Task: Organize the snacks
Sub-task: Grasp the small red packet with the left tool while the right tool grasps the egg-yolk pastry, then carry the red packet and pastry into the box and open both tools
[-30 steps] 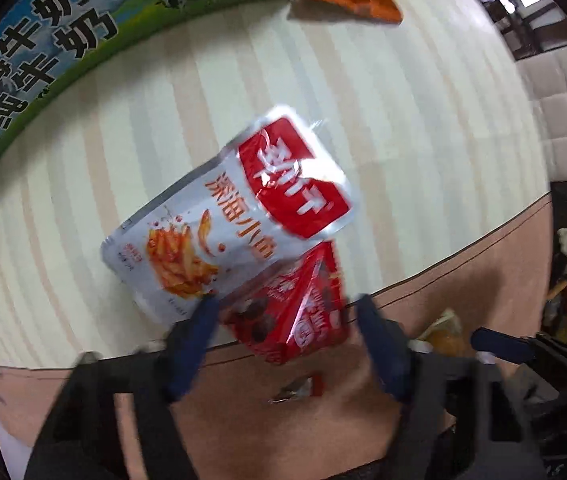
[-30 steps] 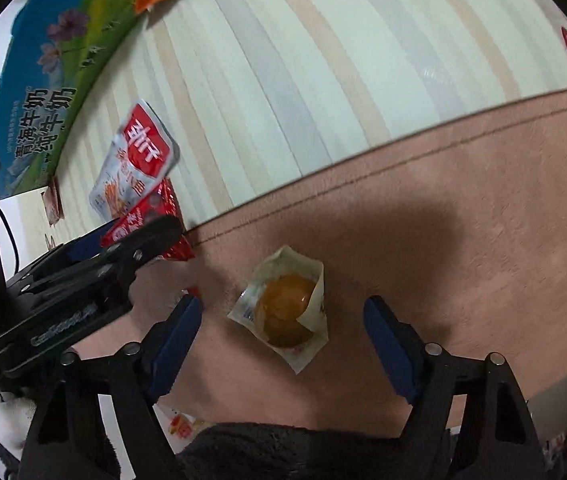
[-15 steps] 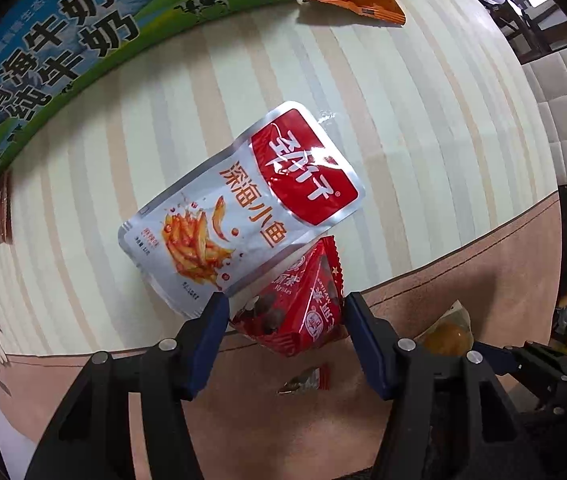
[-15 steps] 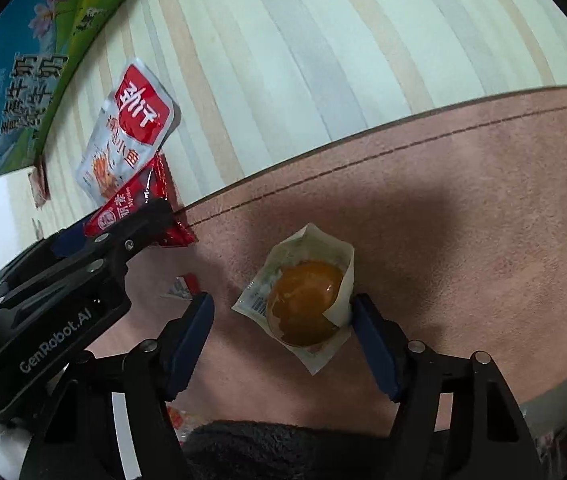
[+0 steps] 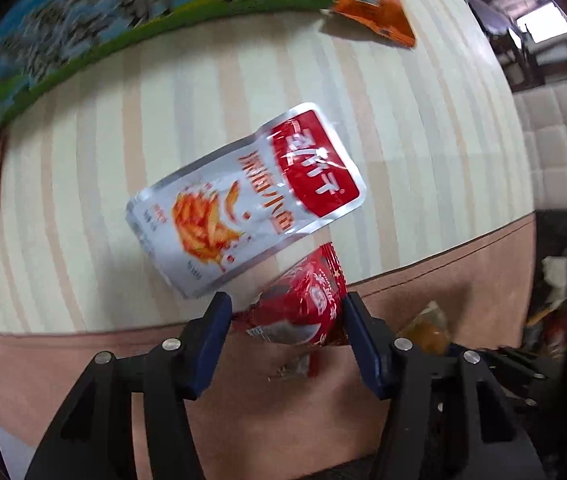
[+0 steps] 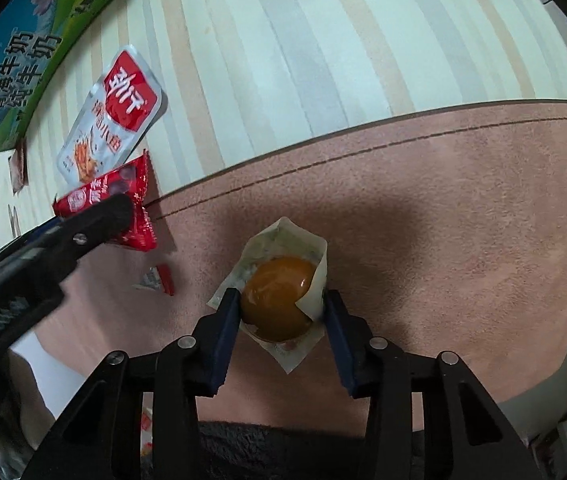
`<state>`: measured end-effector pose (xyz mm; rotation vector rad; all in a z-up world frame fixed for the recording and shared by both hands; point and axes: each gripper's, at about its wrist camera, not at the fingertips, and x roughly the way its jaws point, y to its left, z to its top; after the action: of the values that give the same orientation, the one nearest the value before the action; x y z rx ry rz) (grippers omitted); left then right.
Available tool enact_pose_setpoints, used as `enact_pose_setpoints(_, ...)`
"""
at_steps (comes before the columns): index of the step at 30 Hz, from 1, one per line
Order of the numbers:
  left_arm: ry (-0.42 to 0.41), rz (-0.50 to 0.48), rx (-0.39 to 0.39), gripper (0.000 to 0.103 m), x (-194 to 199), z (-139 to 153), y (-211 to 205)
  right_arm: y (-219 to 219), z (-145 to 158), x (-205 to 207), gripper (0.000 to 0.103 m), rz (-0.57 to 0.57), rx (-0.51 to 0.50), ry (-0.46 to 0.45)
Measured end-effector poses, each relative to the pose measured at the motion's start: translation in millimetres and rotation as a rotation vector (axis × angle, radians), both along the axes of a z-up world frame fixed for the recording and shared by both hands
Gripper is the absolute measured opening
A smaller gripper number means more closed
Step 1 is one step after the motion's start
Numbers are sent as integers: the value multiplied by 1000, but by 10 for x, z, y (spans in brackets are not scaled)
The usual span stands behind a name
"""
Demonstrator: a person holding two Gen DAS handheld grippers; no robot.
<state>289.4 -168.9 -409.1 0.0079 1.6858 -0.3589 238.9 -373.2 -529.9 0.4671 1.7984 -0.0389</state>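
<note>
A red snack packet (image 5: 303, 304) sits between the blue pads of my left gripper (image 5: 285, 312). The jaws are closing and both pads press its sides. In the right wrist view the same packet (image 6: 123, 188) shows under the left gripper's black finger (image 6: 95, 216). A clear packet with a brown egg (image 6: 279, 296) lies on the pink-brown mat border. My right gripper (image 6: 281, 308) is closing on it, and its pads touch both sides. The left wrist view catches that egg packet (image 5: 429, 328) at the lower right.
A silver and red fish-snack pouch (image 5: 243, 208) lies on the striped mat just beyond the red packet. An orange packet (image 5: 371, 4) lies far back beside a green and blue milk carton box (image 5: 83, 12). A small torn wrapper (image 6: 159, 278) lies left of the egg packet.
The left jaws narrowed onto the red packet and the gripper shifted with it. The right jaws came in from wide apart to both sides of the egg packet.
</note>
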Motion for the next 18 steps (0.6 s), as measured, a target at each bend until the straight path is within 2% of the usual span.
enact_pose_setpoints(4,81,117,-95,58,56,-60,324,-110,-54,2,60,-78,83,23)
enact_pose_setpoints(9,137,181,-109,58,113,-183,487,-121,-104,41,64,-103,84,39)
enact_pose_setpoints(14,140,99,-54,59,119,-194,344,-36,-87,72,63,-88,42,33)
enact_pose_setpoints(18,142,44,-12,59,65,-177,242,123,-80,39,54,-71,5,26)
